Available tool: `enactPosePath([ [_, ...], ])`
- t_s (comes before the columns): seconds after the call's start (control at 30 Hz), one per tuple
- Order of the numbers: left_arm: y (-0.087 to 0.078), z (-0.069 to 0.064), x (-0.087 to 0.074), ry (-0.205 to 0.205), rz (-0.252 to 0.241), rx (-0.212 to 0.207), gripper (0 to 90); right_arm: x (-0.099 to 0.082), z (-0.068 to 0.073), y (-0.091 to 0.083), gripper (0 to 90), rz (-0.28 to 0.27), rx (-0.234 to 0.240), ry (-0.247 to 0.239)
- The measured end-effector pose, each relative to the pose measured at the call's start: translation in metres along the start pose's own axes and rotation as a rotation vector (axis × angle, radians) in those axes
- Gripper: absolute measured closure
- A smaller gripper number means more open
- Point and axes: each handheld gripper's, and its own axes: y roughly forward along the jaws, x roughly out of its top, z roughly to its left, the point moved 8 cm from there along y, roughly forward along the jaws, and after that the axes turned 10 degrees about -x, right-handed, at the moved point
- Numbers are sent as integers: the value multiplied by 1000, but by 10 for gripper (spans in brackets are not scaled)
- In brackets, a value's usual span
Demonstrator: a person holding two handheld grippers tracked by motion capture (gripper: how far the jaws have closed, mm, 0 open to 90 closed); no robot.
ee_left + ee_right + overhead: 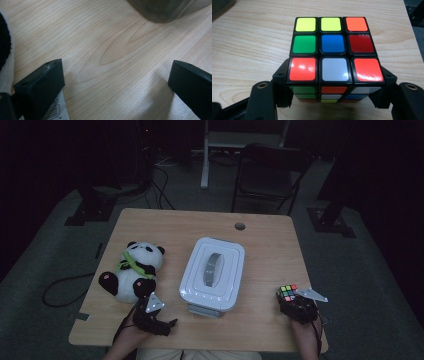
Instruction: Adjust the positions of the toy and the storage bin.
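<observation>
Light wooden table [260, 245]; white lidded plastic box with grey handle [212, 273] at centre, black-and-white plush panda with green scarf [134, 270] left; black chair [270, 175] behind.

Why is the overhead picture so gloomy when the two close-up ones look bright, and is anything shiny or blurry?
High view: dim, the room behind the light wooden table nearly black. Left gripper view: brightly lit, soft shadows beside the black jaws; the grey box corner at the top looks soft. Right gripper view: sharp and bright, white glare on the near orange and red stickers of the multicoloured puzzle cube.
</observation>
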Motion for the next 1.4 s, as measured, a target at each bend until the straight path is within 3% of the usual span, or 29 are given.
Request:
enactPosePath([
  [0.17,0,0,0,4,0,-4,12,0,1,-1,330,6,17,-10],
  [0.3,0,0,0,5,0,-5,12,0,1,-4,214,13,34,-14],
  [0.43,0,0,0,9,1,-10,12,11,-4,-13,145,-27,-10,-38],
  [0.57,-1,1,0,11,3,-10,12,29,-2,-24,142,-96,4,-47],
  [0.67,0,1,0,9,1,-10,12,40,11,-29,141,-140,44,-85],
  [0.8,-1,1,0,9,1,-10,12,48,44,-33,136,-178,140,-146],
  [0.93,-1,1,0,11,3,-11,12,46,78,-33,136,-187,233,-201],
  [1.03,-1,1,0,11,3,-11,12,38,93,-26,136,-174,272,-224],
  [1.2,-1,1,0,13,3,-12,12,20,105,-11,136,-152,315,-234],
  [1.33,-1,1,0,16,5,-14,12,12,108,-1,136,-121,303,-257],
  [1.4,-1,-1,-1,10,12,-16,12,13,106,0,136,-139,293,-244],
])
